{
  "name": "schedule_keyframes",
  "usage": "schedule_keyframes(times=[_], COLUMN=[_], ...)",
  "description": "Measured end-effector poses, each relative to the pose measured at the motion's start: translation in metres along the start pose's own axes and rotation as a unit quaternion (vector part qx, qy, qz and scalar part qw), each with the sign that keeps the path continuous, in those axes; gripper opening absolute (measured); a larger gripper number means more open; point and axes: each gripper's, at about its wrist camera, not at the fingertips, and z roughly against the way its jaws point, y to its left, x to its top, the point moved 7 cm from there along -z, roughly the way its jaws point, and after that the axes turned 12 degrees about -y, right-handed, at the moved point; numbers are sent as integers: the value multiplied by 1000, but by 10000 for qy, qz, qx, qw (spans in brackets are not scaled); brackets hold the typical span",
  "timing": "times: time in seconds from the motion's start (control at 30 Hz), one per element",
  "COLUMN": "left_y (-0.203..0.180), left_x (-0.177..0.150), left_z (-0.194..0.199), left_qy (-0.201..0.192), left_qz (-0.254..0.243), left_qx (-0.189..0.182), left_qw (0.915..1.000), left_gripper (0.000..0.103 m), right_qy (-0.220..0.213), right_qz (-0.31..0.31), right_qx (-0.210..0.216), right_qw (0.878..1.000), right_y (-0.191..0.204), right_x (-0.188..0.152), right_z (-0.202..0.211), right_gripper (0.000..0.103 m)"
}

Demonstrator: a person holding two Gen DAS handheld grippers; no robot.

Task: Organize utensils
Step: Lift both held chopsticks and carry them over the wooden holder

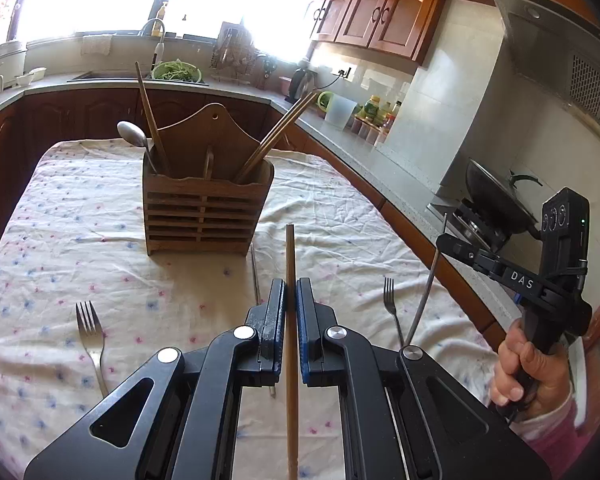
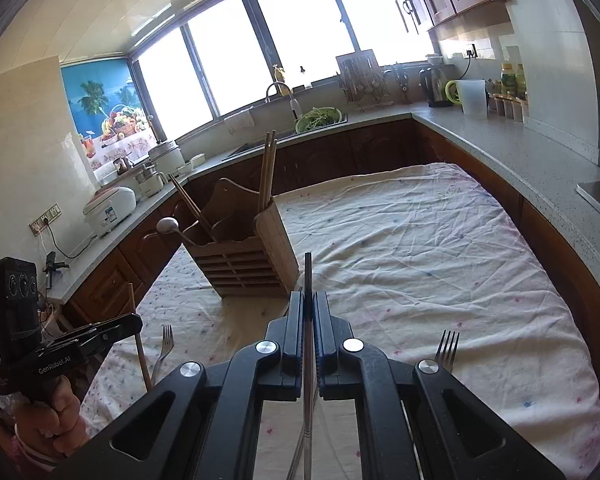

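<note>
Pinching a wooden chopstick (image 1: 289,248) in the left gripper (image 1: 291,284), jaws narrowed onto the shaft, tip pointing ahead and the rest trailing back under the tool. Pinching a metal chopstick (image 2: 308,272) likewise in the right gripper (image 2: 308,300), jaws all but closed on the thin rod. Holding both above a table draped in a floral cloth (image 1: 79,208), each tool angled down toward the wooden holder (image 1: 203,208) standing upright near the middle, well apart from both tips. Seeing, inside the holder, a spoon (image 1: 131,134) and a wooden stick in the left compartment and a leaning pair of wooden chopsticks (image 1: 275,136) in the right. Judging the step in hand as carrying both sticks to the holder and dropping them in. Doing it well probably meaning: lifting each tip clear above the front rim before going forward, tipping the stick toward upright so that the lower end enters first, aiming beside the leaning pair rather than into it, and placing one stick at a time so that the two tools are not crowding each other over the narrow opening. Releasing only once the lower end is well inside, to avoid knocking the light holder over. Leaving for later two forks (image 1: 89,332) (image 1: 392,308) lying flat on the cloth, plus what may be another metal stick (image 1: 255,272), partly hidden behind the left jaws.
</note>
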Motion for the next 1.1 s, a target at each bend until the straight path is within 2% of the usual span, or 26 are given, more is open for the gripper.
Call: schedule_keyframes(times=[0.27,0.63,1.1], left_y=[7,8,15], left_x=[7,30,46], left_z=[21,41,36], left_qy=[-181,-596,-766], left_qz=[6,0,-38], left_qx=[63,131,250], left_qw=[9998,9981,9967], left_gripper=[5,5,5], right_qy=[-281,-437,-446], right_qz=[60,37,13], right_qx=[112,273,379], right_qw=[9995,9987,9983], right_y=[11,17,24], right_x=[19,32,38], right_z=[10,8,-7], right_gripper=[4,4,5])
